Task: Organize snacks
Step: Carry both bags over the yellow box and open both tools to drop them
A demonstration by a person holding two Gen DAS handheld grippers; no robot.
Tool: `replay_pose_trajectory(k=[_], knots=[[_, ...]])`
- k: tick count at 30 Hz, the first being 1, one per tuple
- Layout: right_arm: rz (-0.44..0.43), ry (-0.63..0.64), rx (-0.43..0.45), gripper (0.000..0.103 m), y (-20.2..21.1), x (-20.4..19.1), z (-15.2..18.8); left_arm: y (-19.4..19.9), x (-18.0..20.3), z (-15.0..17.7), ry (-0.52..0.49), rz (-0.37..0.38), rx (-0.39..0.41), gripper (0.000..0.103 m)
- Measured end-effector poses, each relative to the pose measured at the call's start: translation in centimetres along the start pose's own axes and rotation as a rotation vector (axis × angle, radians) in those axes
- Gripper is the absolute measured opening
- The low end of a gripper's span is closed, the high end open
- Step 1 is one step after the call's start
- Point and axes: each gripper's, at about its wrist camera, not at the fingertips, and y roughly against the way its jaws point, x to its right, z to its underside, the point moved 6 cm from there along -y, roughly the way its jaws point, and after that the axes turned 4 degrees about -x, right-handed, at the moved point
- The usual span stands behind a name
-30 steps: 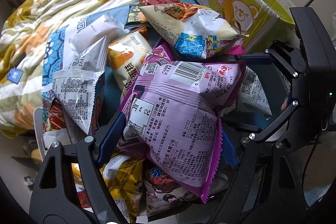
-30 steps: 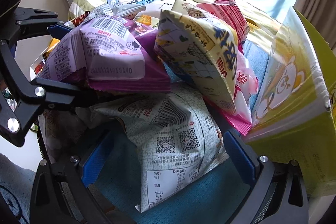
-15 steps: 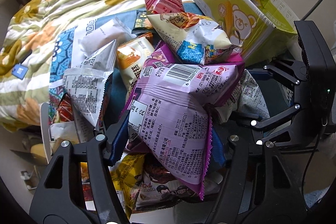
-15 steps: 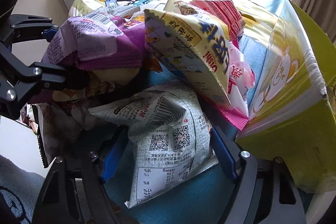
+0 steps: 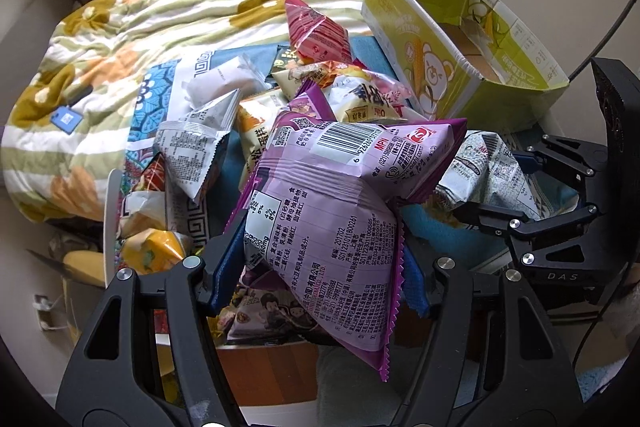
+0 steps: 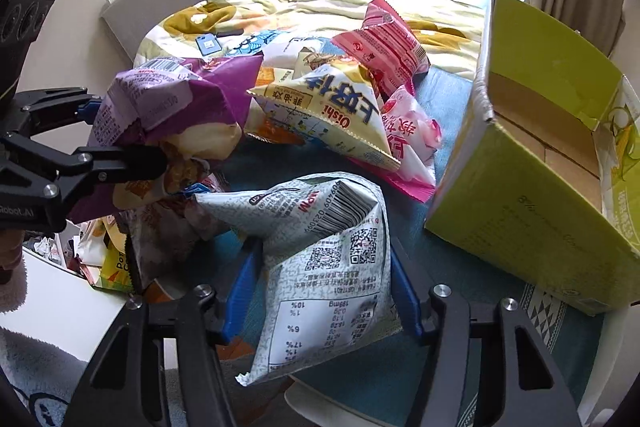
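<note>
I have a snack bag in each tong. The purple bag (image 5: 336, 227) sits mid-frame in the left wrist view, pinched between the blue pads of the left gripper (image 5: 320, 263) and lifted above the heap. The grey bag (image 6: 320, 267) fills the lower middle of the right wrist view; the right gripper (image 6: 320, 291) is closing on it, both pads already pressing its sides.

Behind them, in the upper middle of both views, lies the rest of the pile: a yellow bag (image 6: 332, 107) leaning on a pink bag (image 6: 384, 43), more packets further left in the left view, all on a blue cloth (image 6: 440, 95). The green box (image 6: 540, 155) stands open at the right of the frame, apparently empty, just beside the pile. The quilt (image 5: 132, 39) fills the upper left.

I judge this the pick-up step, with both bags gripped and neither yet boxed. Next I would carry each one over the box rim toward the right and let go above the opening, one at a time so the tongs do not collide.
</note>
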Motion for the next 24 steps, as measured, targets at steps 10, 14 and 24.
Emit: replay_pose_trajectory(k=[10, 14, 24], knots=[[-0.018, 0.021, 0.125, 0.056, 8.8, 0.1, -0.6, 5.8, 3.6, -2.1, 0.057, -0.037, 0.116, 0.063], [-0.006, 0.038, 0.193, 0.056, 12.5, 0.7, -2.1, 6.9, 5.7, -4.8, 0.025, -0.044, 0.166, 0.063], [0.116, -0.101, 0.271, 0.056, 17.7, 8.3, -6.4, 4.7, 10.3, -15.1, -0.058, 0.046, 0.206, 0.063]])
